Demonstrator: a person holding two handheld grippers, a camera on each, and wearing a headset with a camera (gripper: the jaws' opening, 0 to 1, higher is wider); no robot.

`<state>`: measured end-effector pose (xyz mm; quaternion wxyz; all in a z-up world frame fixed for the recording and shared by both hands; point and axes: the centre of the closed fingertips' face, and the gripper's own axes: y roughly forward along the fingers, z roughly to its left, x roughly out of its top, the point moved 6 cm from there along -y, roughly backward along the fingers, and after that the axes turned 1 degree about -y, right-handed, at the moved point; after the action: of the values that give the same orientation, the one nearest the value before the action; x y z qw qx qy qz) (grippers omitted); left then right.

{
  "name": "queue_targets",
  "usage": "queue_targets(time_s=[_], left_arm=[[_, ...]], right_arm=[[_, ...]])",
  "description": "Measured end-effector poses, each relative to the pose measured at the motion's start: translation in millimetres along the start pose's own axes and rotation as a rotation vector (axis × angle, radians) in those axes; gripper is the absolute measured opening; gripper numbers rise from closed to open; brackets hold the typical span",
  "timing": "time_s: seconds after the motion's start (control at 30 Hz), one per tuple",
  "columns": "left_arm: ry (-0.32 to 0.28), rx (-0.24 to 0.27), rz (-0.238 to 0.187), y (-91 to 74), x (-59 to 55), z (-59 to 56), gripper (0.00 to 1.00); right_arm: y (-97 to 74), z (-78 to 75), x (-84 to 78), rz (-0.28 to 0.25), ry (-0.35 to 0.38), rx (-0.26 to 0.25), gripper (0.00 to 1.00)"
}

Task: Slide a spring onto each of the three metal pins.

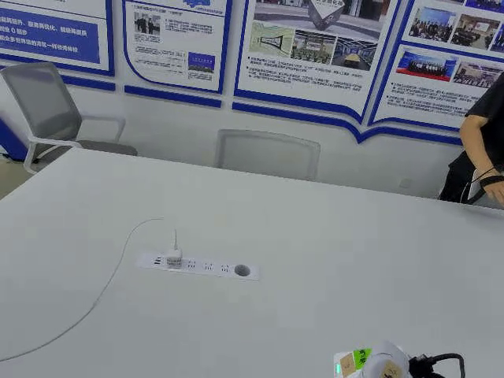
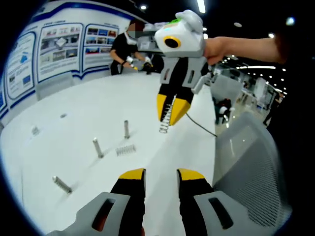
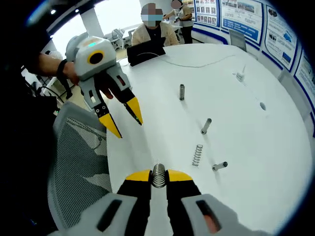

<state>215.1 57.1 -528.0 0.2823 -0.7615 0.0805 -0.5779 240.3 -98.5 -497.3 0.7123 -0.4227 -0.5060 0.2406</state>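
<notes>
Spring [image 3: 158, 178] pinched in right claw [image 3: 158, 172]; loose spring [image 3: 197, 155] on table [image 3: 256, 147] beside pins [image 3: 205, 126].

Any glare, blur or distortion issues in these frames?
Head view: soft even light, no hard shadows on the table, posters slightly soft. Left gripper view: fisheye curves the table edge, ceiling lights clipped. Right gripper view: top-left background blown out, held spring looks slightly soft.

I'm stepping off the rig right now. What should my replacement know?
Left gripper: open, empty.
Right gripper: shut on a spring, held above the table.
Done: first pin appears to carry a spring.
Left: second pin and third pin are bare. A loose spring lies on the table between them.
</notes>
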Motion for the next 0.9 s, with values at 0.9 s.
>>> queue_targets(time_s=[0.9], left_arm=[[-0.122,0.193,0.014,-20.0,-27.6,45.1,0.48]], right_arm=[[31.8,-58.4,19.8,0.028,0.002,-0.065,0.13]])
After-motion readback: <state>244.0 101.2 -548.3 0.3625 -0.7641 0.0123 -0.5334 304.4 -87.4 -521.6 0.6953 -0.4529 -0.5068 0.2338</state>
